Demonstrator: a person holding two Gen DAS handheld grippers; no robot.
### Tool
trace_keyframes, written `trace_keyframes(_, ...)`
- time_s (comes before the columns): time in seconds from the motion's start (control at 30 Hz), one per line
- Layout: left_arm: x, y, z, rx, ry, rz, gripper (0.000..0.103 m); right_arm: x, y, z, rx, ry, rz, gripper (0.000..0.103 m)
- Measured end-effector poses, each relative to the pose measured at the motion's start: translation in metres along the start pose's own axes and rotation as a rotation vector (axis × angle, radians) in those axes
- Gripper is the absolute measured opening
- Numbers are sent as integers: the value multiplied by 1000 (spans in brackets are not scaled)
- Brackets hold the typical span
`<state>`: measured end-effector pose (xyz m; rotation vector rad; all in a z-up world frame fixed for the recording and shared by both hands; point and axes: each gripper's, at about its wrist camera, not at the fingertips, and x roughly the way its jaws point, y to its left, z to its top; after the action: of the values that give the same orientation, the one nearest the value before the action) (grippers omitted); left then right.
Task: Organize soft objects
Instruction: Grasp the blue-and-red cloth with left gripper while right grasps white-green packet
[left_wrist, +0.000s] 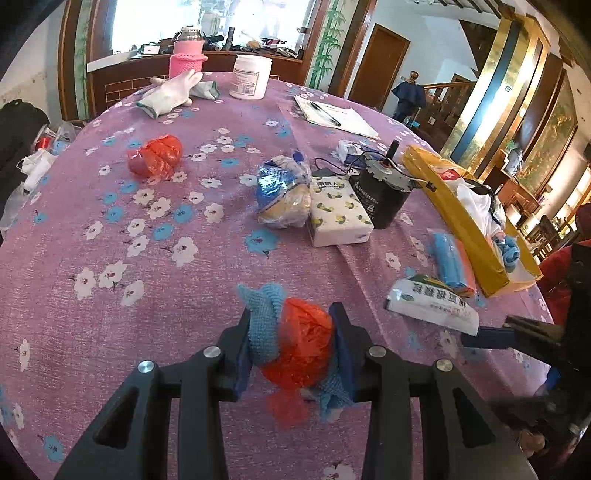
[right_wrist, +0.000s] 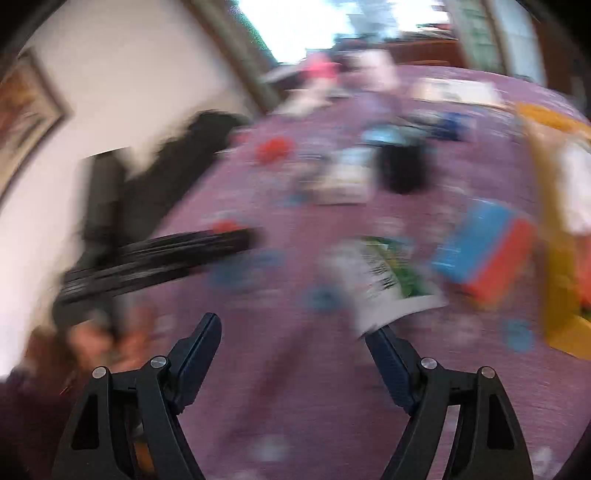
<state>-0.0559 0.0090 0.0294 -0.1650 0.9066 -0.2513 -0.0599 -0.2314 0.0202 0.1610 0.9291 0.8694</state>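
Observation:
My left gripper (left_wrist: 291, 317) is shut on a soft bundle (left_wrist: 301, 350) of red plastic bag and blue knit cloth (left_wrist: 263, 321), held just above the purple floral tablecloth (left_wrist: 147, 258). A second crumpled red bag (left_wrist: 157, 155) lies far left. A bagged blue and tan item (left_wrist: 284, 192) rests mid-table beside a tissue pack (left_wrist: 338, 218). White gloves (left_wrist: 170, 94) lie at the back. In the blurred right wrist view my right gripper (right_wrist: 295, 325) stands open over bare cloth, nothing between its fingers, with a white packet (right_wrist: 384, 280) just beyond its right fingertip.
A yellow box (left_wrist: 465, 221) at the right holds white and blue cloths. Blue and orange rolls (left_wrist: 454, 262) lie beside it. A black cylinder with wires (left_wrist: 384, 192), a white jar (left_wrist: 251, 75), a pink bottle (left_wrist: 186, 55) and papers with a pen (left_wrist: 336, 116) stand farther back.

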Motion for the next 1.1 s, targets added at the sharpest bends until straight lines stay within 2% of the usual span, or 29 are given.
trace_keyframes(0.03,0,1,0,-7,2,-15,37,-3,5,2,-21,-9,-25,84)
trace_keyframes(0.1,2,3,2,-12,3,-20,37,-7,8,8,-90,-23,-184,84)
trace_keyframes(0.17,2,1,1,-6,5,-27,37,-3,4,12,-134,11,-278,84)
trace_keyframes(0.2,2,0,1,3,4,-23,37,-3,1,14,-138,30,-288,84)
trace_keyframes(0.33,5,-5,-1,26,24,-8,37,-15,-2,20,-168,38,-242,84)
trace_keyframes(0.47,9,-11,-1,52,43,-4,37,1,-4,32,-191,75,-237,84)
trace_keyframes(0.57,11,-14,-3,68,47,15,37,28,-15,39,-173,148,-258,65)
trace_keyframes(0.67,10,-14,-3,67,45,15,37,46,-27,42,-153,189,-295,53)
trace_keyframes(0.73,9,-14,-4,64,40,22,37,44,-24,41,-151,170,-298,40)
trace_keyframes(0.77,9,-14,-4,65,36,23,37,43,-22,40,-153,167,-299,29)
trace_keyframes(0.8,8,-14,-4,64,31,23,37,41,-18,38,-154,153,-280,25)
trace_keyframes(0.97,6,-20,1,65,-11,71,37,29,-11,44,-146,32,-301,25)
trace_keyframes(1.1,6,-27,6,52,-35,58,37,20,-19,47,-91,-74,-264,25)
